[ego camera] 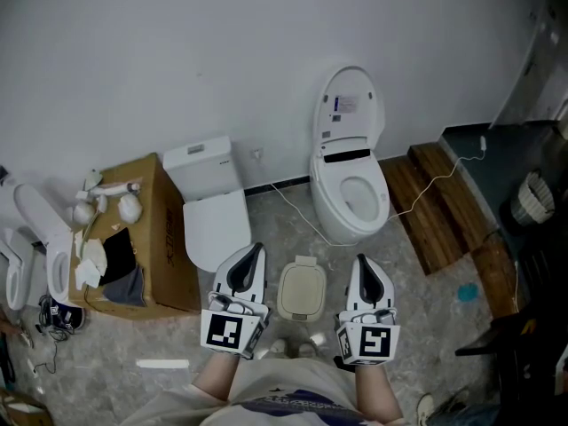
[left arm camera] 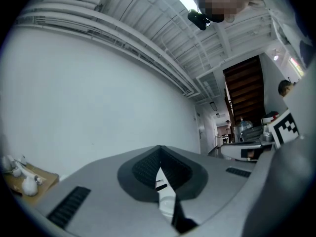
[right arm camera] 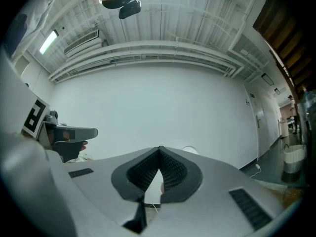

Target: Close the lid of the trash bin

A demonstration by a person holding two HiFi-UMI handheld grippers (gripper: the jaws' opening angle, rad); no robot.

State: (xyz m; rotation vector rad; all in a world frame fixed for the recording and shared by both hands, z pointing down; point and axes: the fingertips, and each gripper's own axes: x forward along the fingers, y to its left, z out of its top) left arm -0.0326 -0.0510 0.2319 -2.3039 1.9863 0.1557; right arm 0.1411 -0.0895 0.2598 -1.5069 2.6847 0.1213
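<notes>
Head view, near to far: left tongs (ego camera: 256,248) and right tongs (ego camera: 361,260), both clenched on nothing, tips pointing to 12 o'clock. Between them on the floor (ego camera: 417,327) stands the beige trash bin (ego camera: 301,314), with the left tongs at its 9 o'clock and the right at its 3 o'clock, both apart from it; its lid (ego camera: 302,287) lies flat over the top. Cardboard box (ego camera: 158,238) at the bin's 9 o'clock; closed toilet (ego camera: 216,224) at 11 o'clock; open toilet (ego camera: 349,189) at 1 o'clock; wooden steps (ego camera: 435,207) at 2 o'clock; white wall (ego camera: 177,60) behind
</notes>
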